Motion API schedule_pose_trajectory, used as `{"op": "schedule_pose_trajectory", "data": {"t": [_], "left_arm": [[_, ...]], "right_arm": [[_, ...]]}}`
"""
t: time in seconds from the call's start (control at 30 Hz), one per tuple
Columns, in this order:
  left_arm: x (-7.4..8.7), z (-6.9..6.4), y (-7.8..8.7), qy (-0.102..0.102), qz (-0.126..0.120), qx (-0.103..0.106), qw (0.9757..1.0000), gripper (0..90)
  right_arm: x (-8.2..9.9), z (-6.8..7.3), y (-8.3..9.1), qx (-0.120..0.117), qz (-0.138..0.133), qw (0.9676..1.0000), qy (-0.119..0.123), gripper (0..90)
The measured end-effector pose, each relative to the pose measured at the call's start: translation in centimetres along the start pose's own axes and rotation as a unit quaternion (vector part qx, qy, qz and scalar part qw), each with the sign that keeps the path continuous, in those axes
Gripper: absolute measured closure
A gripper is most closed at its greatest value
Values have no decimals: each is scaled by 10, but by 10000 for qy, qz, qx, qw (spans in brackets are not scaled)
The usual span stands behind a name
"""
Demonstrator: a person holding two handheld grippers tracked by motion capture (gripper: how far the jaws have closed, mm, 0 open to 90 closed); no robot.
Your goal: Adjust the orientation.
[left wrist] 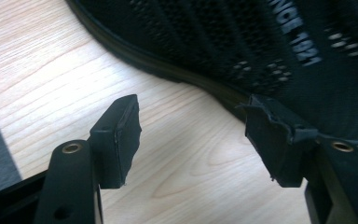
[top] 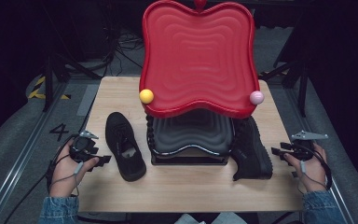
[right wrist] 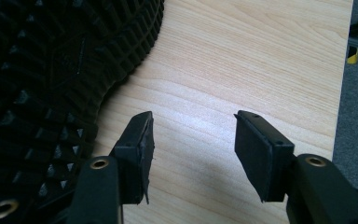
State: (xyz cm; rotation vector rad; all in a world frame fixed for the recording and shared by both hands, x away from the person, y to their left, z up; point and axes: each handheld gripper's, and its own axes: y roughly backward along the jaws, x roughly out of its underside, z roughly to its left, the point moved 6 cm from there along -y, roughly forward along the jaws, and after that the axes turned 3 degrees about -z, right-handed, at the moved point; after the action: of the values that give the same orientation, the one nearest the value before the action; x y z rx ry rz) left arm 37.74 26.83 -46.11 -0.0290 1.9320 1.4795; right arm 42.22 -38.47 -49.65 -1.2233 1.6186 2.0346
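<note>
Half hidden behind the red wavy-edged lid (top: 198,56) and the dark box (top: 190,140) beneath it: the right shoe (top: 251,151), tipped on its side, only its studded black sole (right wrist: 37,93) visible in the right gripper view, upper unseen. Cut off at the frame edge in the left gripper view: white lettering on the left shoe (top: 125,145), too partial to read in full. Plain in the high view: that left shoe, black mesh with a dark rubber sole, standing upright on the wooden counter (top: 182,186), left of the box, opening facing up, toe toward the person. Left gripper (top: 103,160) held just beside the shoe's near side, jaws spread wide, nothing between them but bare wood. Right gripper (top: 276,151) level at the counter's right edge, close to the tipped shoe's sole, jaws likewise wide apart and empty. Perched at the lid's lower corners: a yellow ball (top: 146,96) and a pink ball (top: 256,97). Box interior lost in shadow.
</note>
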Motion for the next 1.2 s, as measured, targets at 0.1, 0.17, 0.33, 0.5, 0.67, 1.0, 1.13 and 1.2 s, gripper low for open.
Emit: {"op": "schedule_pose_trajectory", "data": {"t": [0.1,0.17,0.33,0.5,0.67,1.0,1.13,1.2], "left_arm": [[-2,-4,5,80,26,8,10000,382],[-5,-5,8,51,10,20,10000,382],[-11,-11,17,-96,-88,-27,9999,368],[-17,-21,28,-259,-135,13,9996,358],[-25,-34,38,-358,-215,91,9991,355],[-41,-72,51,-555,-209,445,9972,356],[-45,-80,51,-621,-245,479,9966,356],[-48,-82,50,-658,-311,465,9963,366]], "right_arm": [[2,1,-3,-24,-56,10000,51,475],[4,1,-5,-36,-84,9999,70,477],[10,-1,-11,0,-61,9999,128,464],[10,-1,-10,-13,-109,9999,68,453],[11,0,-8,-30,-74,9999,72,443],[14,0,-4,-46,-52,10000,61,443],[15,0,-3,-60,-42,9999,70,446],[15,0,-2,-66,-57,9999,91,448]]}}
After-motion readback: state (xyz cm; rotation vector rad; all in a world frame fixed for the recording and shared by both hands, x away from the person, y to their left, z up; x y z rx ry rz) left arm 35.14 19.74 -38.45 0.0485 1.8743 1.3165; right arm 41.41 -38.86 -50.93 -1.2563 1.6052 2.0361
